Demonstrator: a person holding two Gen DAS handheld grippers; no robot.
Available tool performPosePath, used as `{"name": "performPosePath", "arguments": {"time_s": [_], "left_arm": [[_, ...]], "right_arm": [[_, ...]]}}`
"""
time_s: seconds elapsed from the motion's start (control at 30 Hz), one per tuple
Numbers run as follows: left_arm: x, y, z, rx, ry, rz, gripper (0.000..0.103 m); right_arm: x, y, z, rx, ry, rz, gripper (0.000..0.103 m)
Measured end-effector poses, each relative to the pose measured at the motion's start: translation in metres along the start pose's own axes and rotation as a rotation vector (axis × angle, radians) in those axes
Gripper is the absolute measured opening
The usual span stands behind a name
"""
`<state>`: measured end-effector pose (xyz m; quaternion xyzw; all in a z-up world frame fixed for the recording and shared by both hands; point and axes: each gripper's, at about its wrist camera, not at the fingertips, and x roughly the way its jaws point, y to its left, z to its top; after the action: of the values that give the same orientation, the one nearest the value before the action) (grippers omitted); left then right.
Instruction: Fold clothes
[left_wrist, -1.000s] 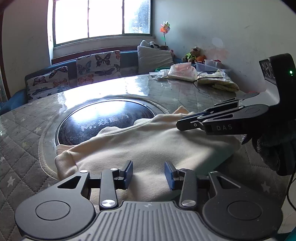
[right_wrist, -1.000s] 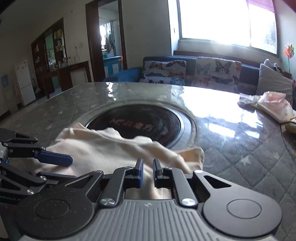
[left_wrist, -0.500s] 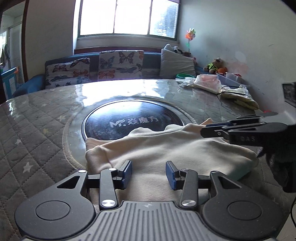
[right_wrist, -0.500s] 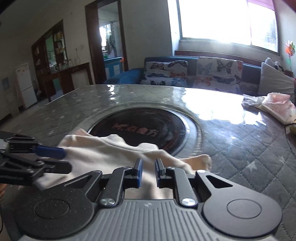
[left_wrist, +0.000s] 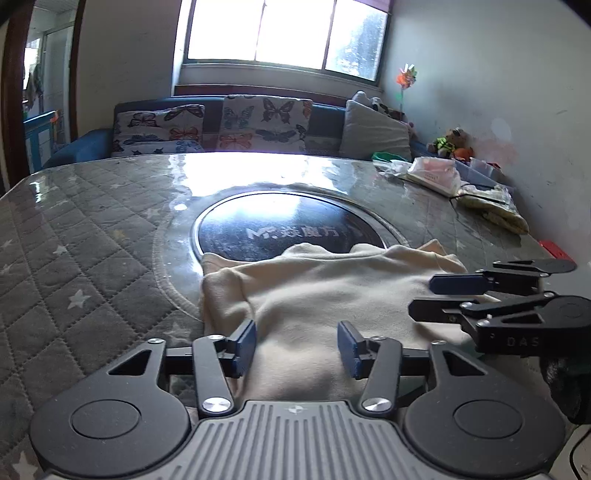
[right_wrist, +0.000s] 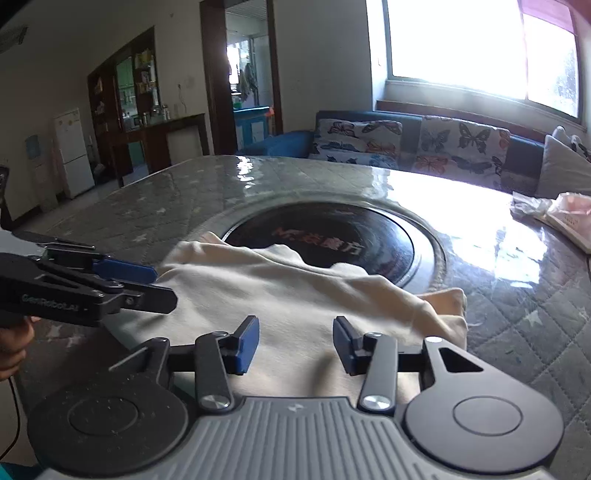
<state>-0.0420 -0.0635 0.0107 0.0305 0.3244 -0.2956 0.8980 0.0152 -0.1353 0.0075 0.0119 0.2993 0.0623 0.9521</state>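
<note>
A cream garment (left_wrist: 314, 295) lies folded on the quilted grey table (left_wrist: 92, 251), its far edge over the dark round inset (left_wrist: 288, 229). My left gripper (left_wrist: 297, 345) hovers at the garment's near edge. Its jaws are opening, with cloth below the gap and the blue pads not pressing on it. The right gripper (left_wrist: 439, 295) reaches in from the right over the cloth. In the right wrist view the same garment (right_wrist: 288, 295) spreads ahead of my right gripper (right_wrist: 295, 343). Its jaws are opening and grip nothing. The left gripper (right_wrist: 144, 284) comes in from the left.
Plastic bags and packets (left_wrist: 436, 173) sit at the table's far right by the wall. A sofa with butterfly cushions (left_wrist: 258, 122) runs behind the table under the window. A person's hand (right_wrist: 14, 343) holds the left gripper at the left edge.
The right jaws, nearly shut over the cloth edge before, have spread wide apart. The left jaws have widened too. Both grippers have shifted sideways, and the garment lies flatter on the table.
</note>
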Motion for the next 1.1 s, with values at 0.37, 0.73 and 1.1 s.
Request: {"name": "performPosePath", "arguments": {"time_s": [0.37,0.73,1.1], "left_arm": [[-0.013,0.016,-0.003,-0.1,0.045,0.089,0.085],[-0.024,0.023,-0.003,-0.162,0.082,0.145,0.101],[-0.031,0.048,-0.007,-0.227,0.125,0.224,0.103]], "right_arm": [[0.003,0.025,-0.008,-0.049,-0.007,0.007,0.068],[0.005,0.036,-0.012,-0.088,-0.024,0.02,0.09],[0.012,0.048,-0.011,-0.153,-0.033,0.05,0.101]]}}
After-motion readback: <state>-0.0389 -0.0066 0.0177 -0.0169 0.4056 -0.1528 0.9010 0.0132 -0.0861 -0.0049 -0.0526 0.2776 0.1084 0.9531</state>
